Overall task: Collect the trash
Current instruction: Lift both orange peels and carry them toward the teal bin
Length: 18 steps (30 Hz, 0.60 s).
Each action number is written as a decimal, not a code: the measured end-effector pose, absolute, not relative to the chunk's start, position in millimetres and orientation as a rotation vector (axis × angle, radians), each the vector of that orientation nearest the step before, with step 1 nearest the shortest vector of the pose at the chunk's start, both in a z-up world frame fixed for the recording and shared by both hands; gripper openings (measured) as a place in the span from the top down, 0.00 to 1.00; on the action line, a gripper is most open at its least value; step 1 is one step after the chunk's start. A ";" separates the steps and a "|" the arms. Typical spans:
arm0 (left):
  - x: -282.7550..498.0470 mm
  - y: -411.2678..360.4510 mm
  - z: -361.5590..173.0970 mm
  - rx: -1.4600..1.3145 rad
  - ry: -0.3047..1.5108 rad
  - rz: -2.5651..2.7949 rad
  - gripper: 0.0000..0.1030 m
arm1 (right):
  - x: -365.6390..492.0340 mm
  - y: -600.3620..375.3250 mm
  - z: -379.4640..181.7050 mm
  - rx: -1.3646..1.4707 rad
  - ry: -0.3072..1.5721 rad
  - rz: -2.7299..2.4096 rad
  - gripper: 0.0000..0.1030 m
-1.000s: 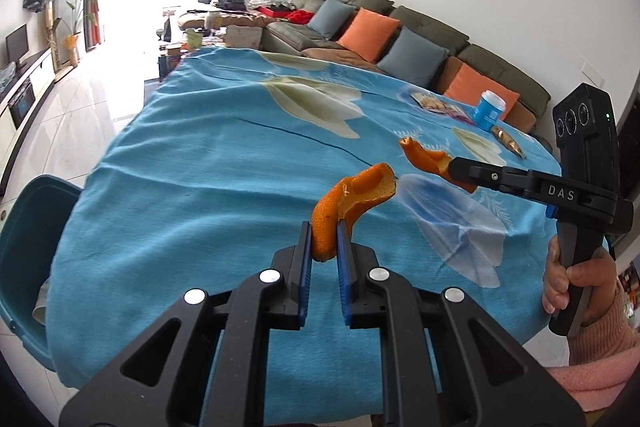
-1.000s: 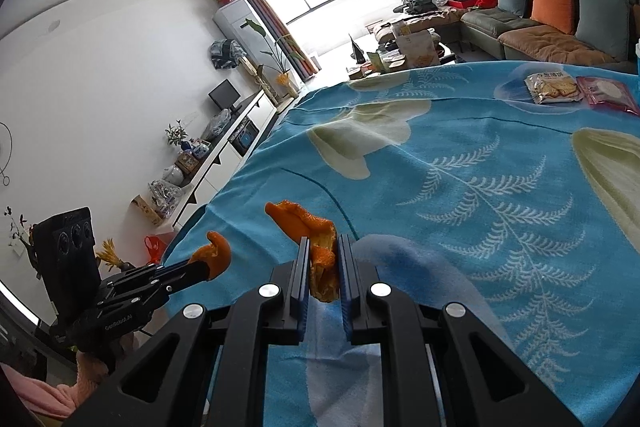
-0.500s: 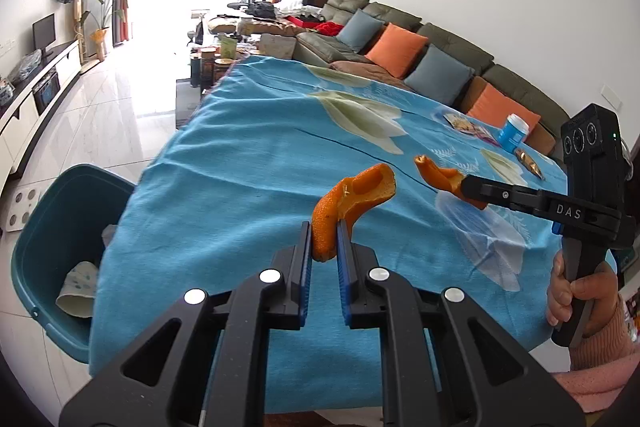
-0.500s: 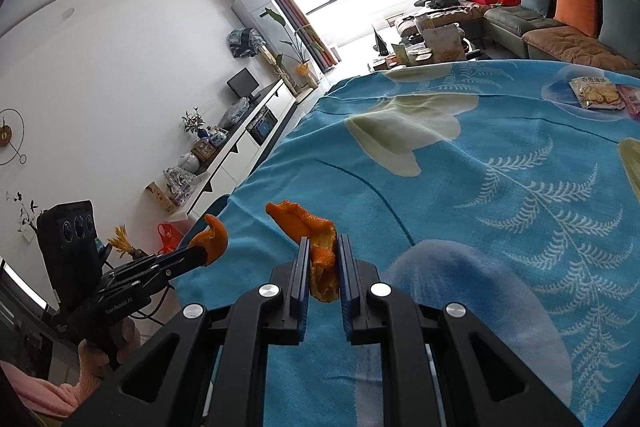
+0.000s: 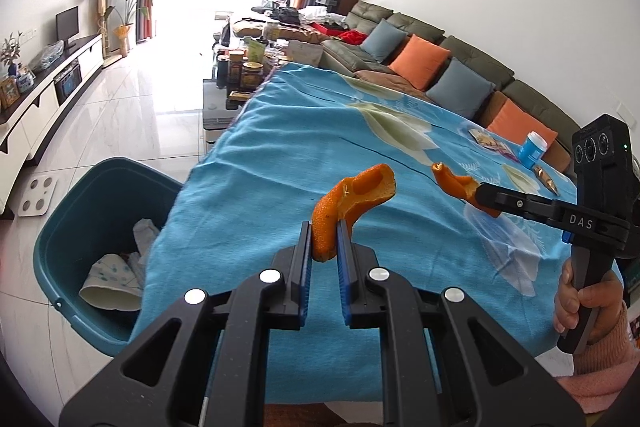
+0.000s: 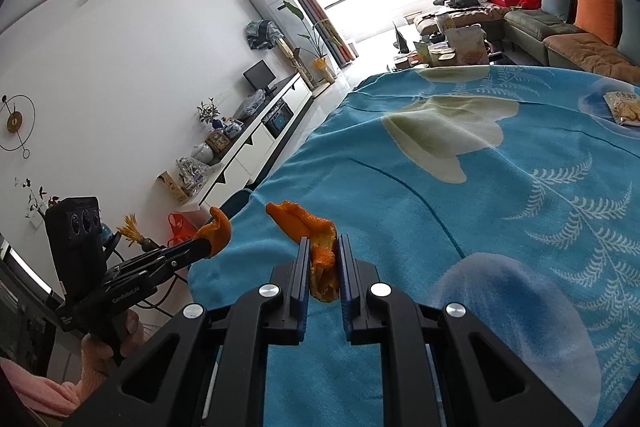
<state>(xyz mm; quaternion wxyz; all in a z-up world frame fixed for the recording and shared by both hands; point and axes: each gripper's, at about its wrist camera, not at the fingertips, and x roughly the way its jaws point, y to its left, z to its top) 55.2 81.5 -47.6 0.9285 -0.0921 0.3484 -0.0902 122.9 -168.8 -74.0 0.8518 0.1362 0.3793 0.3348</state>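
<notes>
Orange peel (image 5: pixel 352 203) sits clamped between the blue pads of the left hand-held gripper (image 5: pixel 324 239), held in the air over the near edge of the counter's blue cloth (image 5: pixel 304 147), with a teal bin (image 5: pixel 80 211) holding crumpled paper on the floor just to its left. The right hand-held gripper (image 6: pixel 324 263) is likewise closed on a second orange peel (image 6: pixel 308 231), above the same cloth.
</notes>
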 end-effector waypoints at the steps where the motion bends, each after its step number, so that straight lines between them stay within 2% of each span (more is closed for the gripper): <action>1: 54.8 82.8 -47.1 -0.189 0.713 -0.180 0.88 | 123.3 -167.2 -74.1 0.285 0.799 0.709 0.88; 18: 46.3 113.2 -42.7 -0.207 0.694 -0.105 0.88 | 132.1 -130.7 -71.7 0.257 0.812 0.779 0.88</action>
